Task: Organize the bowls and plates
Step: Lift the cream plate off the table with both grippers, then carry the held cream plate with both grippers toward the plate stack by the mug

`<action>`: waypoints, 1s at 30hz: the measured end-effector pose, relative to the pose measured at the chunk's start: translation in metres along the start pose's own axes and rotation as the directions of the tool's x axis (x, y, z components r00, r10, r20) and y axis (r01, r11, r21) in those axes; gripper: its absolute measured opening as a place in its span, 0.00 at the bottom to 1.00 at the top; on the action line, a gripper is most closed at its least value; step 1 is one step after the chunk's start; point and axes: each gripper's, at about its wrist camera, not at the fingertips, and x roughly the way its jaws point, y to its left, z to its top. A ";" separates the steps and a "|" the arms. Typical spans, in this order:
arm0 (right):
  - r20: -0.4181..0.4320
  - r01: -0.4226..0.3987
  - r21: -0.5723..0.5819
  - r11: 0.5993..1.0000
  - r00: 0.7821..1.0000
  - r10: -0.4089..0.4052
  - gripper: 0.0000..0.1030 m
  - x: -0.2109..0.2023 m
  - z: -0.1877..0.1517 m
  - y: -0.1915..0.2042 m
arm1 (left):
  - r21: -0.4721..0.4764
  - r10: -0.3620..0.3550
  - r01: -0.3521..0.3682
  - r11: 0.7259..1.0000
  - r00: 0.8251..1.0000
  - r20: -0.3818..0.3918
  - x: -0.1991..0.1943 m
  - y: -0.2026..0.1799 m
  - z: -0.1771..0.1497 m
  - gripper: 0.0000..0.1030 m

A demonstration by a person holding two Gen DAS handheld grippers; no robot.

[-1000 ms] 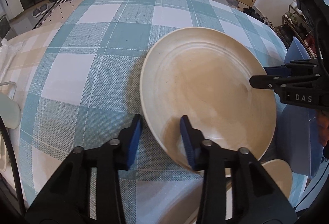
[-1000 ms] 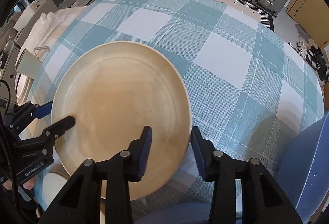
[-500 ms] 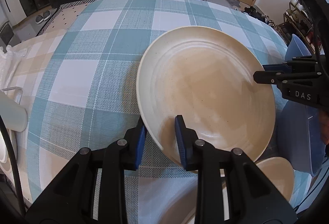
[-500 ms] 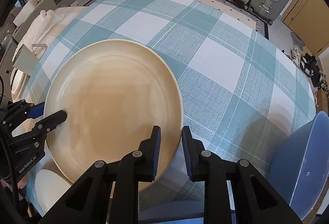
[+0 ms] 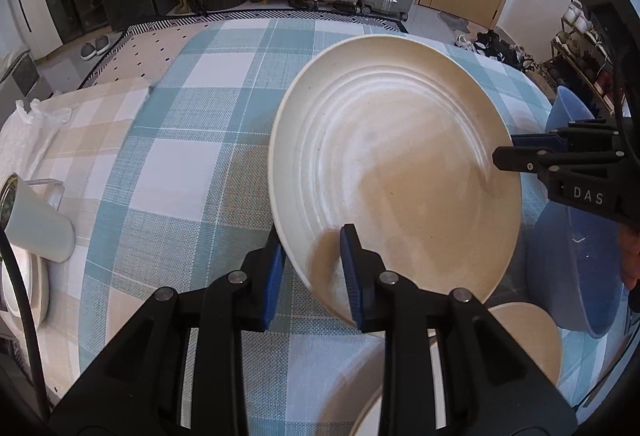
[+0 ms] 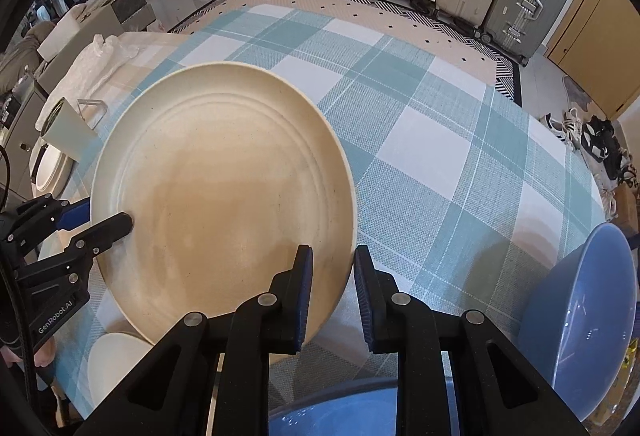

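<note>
Gripping opposite edges of a large cream plate (image 5: 396,171), both grippers hold it tilted above the teal-checked tablecloth (image 5: 192,155). The left gripper (image 5: 314,274) pinches the near rim between its blue pads, one finger over the plate's face and one beneath. The right gripper (image 6: 330,290) clamps the rim the same way at the plate's other side. Just below and ahead of the left gripper lies a smaller cream plate (image 5: 524,336). A blue bowl (image 6: 580,324) stands tilted to the right of the right gripper, and a pale mug (image 5: 36,220) lies on its side far to the left.
</note>
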 end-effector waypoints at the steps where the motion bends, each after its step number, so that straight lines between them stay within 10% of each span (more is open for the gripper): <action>1: 0.009 0.000 -0.002 1.000 1.000 0.000 0.21 -0.004 -0.001 0.002 | -0.001 0.002 -0.002 1.000 1.000 0.008 -0.005 0.001 0.000 0.23; 30: 0.170 0.023 -0.024 0.999 0.985 -0.018 0.21 -0.103 -0.048 0.058 | 0.002 0.029 -0.030 1.000 0.988 0.152 -0.129 0.000 -0.051 0.25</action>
